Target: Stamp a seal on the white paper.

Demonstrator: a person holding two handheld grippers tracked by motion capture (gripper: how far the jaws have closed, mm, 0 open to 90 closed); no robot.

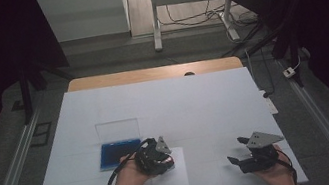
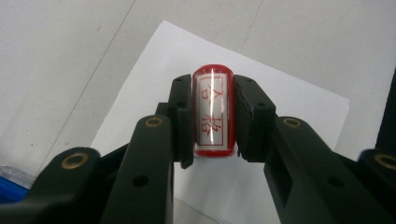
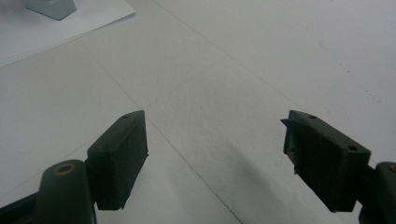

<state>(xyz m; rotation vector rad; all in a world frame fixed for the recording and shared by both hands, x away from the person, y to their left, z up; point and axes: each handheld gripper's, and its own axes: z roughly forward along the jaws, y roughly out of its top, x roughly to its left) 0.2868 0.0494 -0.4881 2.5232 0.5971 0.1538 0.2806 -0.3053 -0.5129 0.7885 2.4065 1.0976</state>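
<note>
L gripper point(image 2: 212, 116) clamps red plastic stamp point(image 2: 213, 112) over white paper sheet point(image 2: 289, 107), prob. to stamp; R gripper point(image 3: 215, 158) wide open, empty.

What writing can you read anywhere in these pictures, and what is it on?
"合格", red characters running down the white label of the red stamp clamped in the left tool, in the left gripper view above the sheet of paper.
Blue ink pad case in the high view: no text can be made out at this size.
Nothing else carries writing.
</note>
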